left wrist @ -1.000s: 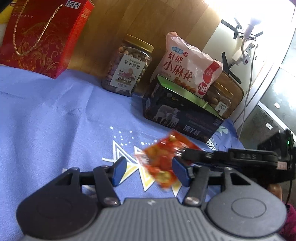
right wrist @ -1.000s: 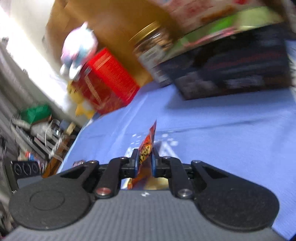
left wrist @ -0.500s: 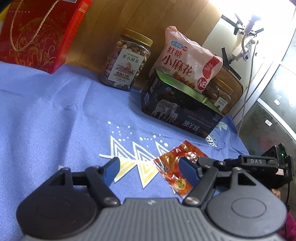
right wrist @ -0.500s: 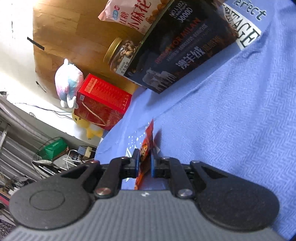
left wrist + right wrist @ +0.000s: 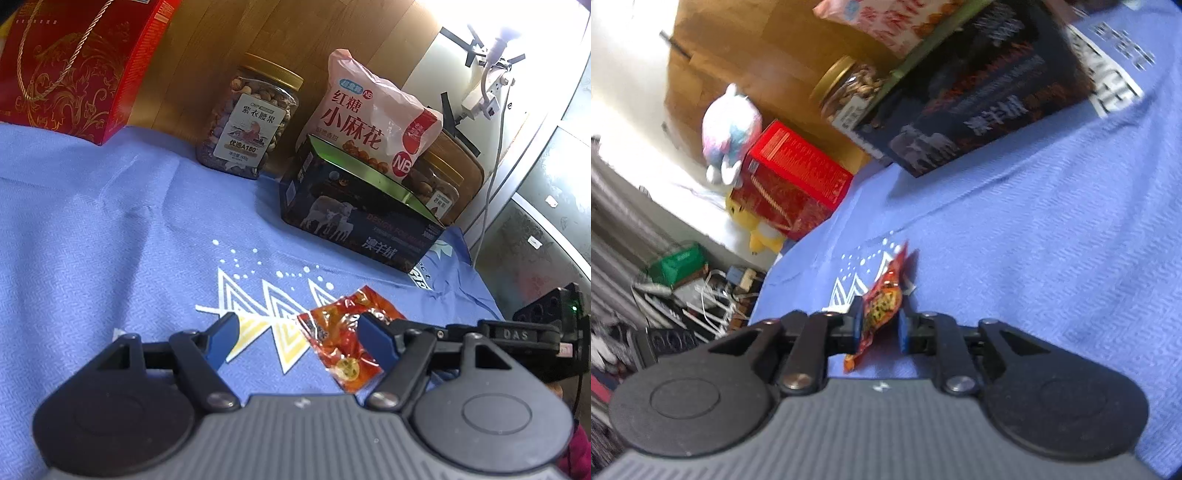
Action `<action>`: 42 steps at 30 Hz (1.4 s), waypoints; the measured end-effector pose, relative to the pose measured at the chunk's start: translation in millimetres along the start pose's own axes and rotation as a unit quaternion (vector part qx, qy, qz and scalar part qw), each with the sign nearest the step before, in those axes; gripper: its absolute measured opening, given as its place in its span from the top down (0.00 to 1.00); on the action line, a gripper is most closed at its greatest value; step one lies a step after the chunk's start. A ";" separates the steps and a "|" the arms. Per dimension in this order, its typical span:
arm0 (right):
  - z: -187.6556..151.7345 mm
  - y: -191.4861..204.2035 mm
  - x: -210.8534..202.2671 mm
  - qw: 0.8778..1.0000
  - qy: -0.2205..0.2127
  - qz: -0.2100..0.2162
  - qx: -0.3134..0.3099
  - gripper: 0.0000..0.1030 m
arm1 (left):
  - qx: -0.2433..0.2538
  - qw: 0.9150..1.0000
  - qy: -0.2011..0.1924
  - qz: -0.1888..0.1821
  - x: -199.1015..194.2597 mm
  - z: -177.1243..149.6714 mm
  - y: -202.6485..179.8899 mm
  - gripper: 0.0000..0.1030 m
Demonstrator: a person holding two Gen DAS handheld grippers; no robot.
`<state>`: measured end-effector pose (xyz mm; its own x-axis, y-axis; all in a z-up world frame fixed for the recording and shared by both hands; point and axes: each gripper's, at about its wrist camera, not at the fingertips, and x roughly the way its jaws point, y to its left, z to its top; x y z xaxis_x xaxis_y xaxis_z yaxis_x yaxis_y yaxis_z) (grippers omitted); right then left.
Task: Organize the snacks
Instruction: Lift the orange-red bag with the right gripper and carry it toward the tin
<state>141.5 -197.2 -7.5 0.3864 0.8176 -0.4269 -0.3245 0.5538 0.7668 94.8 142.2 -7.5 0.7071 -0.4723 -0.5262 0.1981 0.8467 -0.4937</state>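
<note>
A small red-orange snack packet [image 5: 341, 338] lies on the blue cloth [image 5: 110, 229]. It also shows in the right wrist view [image 5: 881, 302], standing edge-on between my right gripper's [image 5: 879, 328] blue pads, which have parted a little and look loose around it. My left gripper [image 5: 303, 338] is open and empty, its right pad beside the packet. The right gripper's body [image 5: 517, 336] reaches in from the right in the left wrist view. At the back stand a dark box [image 5: 354, 218], a pink snack bag [image 5: 373, 122] and a nut jar [image 5: 251, 122].
A red gift box [image 5: 74, 62] stands at the back left. A second jar [image 5: 439, 184] sits behind the dark box. Cables and a power strip [image 5: 487, 99] hang at the right. The cloth's right edge [image 5: 480, 280] drops off near the right gripper.
The packet has come down from the air onto the cloth. The right gripper's pads have opened slightly around it. The left gripper has pulled back a little.
</note>
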 end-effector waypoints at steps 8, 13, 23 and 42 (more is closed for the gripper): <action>-9.1 20.8 7.7 0.995 0.006 -0.044 -0.087 0.76 | 0.001 1.000 0.000 0.000 0.2 0.1 0.1 0.30; -12.1 27.2 10.3 0.992 0.009 -0.050 -0.113 0.77 | 0.001 1.000 0.000 0.000 0.4 -0.1 -0.1 0.29; -3.4 -5.0 0.3 0.999 0.013 -0.004 0.038 0.85 | -0.003 1.000 0.003 -0.011 0.8 0.6 0.4 0.20; 2.9 -18.4 -41.3 0.980 -0.025 0.110 0.166 0.88 | -0.124 0.976 0.062 -0.171 10.4 -2.1 -13.2 0.48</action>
<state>133.9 -241.6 -2.6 0.3839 0.8976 -0.2166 -0.1096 0.2772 0.9545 98.1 125.6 -8.0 0.5376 -0.7554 -0.3746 0.2262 0.5572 -0.7990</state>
